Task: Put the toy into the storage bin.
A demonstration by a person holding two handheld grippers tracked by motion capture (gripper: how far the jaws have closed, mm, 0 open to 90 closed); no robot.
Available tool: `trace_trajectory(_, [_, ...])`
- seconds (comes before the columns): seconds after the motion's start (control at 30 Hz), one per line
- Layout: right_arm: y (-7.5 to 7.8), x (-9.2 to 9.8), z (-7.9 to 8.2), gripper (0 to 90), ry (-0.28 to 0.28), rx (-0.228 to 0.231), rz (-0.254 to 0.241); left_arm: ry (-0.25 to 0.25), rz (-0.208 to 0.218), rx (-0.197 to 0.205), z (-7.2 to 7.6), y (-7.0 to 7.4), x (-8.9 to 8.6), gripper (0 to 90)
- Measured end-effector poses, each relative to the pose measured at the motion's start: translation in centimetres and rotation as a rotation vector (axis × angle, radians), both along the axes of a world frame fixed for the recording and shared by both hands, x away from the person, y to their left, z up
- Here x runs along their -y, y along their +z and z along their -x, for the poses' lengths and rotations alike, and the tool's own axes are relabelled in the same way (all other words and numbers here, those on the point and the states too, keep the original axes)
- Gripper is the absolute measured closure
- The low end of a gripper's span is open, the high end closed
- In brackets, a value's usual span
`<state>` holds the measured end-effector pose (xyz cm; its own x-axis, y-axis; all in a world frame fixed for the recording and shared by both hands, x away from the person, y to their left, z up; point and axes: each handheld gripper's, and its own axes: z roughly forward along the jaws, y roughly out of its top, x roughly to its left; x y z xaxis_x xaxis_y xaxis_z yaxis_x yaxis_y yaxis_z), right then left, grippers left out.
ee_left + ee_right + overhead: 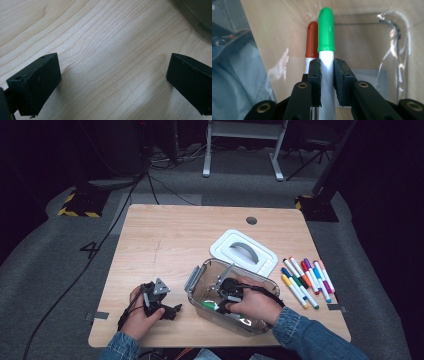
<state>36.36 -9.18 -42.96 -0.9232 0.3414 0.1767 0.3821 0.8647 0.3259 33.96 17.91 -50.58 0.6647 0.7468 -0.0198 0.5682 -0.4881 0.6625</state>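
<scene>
Two grippers here: right gripper [327,72] clamps the green-capped marker [326,37] inside the clear bin [200,280]; left gripper [167,310], at its 9 o'clock, gapes empty.

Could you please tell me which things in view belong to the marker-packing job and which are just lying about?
In the job:
- green-capped marker, clamped in the right gripper
- red-capped marker in the box
- clear plastic box
- loose markers
- box lid

Lying about:
- left gripper, open over bare table
- floor cables
</scene>
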Motion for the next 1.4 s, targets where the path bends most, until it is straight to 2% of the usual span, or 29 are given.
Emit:
trace_trajectory(0.37, [-1.6,-0.3,0.1,76.7,0.013,-0.043,0.054,0.000,0.000,0.000,0.0,0.0,0.0,0.1])
trace_trajectory(0.47, [-1.9,-0.3,0.0,76.3,0.006,-0.055,0.056,0.000,0.000,0.000,0.0,0.0,0.0,0.1])
trace_trajectory(0.53, [-2.0,-0.3,0.0,70.9,0.007,-0.049,0.045,0.000,0.000,0.000,0.0,0.0,0.0,0.1])
trace_trajectory(0.6, [-1.8,-0.3,0.0,70.6,-0.002,-0.038,0.032,0.000,0.000,0.000,0.0,0.0,0.0,0.0])
trace_trajectory(0.67, [-1.4,-0.2,-0.1,68.1,-0.014,-0.021,0.009,0.000,0.000,0.000,0.0,0.0,0.0,0.0])
trace_trajectory(0.8, [0.2,0.5,-0.4,66.6,-0.051,0.070,-0.070,0.000,0.000,0.000,0.0,0.0,0.0,0.0])
trace_trajectory(0.93, [2.5,1.8,-0.6,64.0,-0.098,0.168,-0.166,0.000,0.000,0.000,0.0,0.0,0.0,0.1])
trace_trajectory(1.0, [3.7,2.7,-0.7,64.1,-0.125,0.211,-0.198,0.000,0.000,0.000,0.0,0.0,0.0,0.0])
trace_trajectory(1.2, [6.1,5.7,-1.3,63.4,-0.207,0.276,-0.248,0.000,0.000,0.000,0.0,0.0,0.0,0.1])
trace_trajectory(1.4, [7.6,9.7,-2.3,64.1,-0.308,0.321,-0.256,0.000,0.000,0.000,0.0,0.0,0.0,0.1])
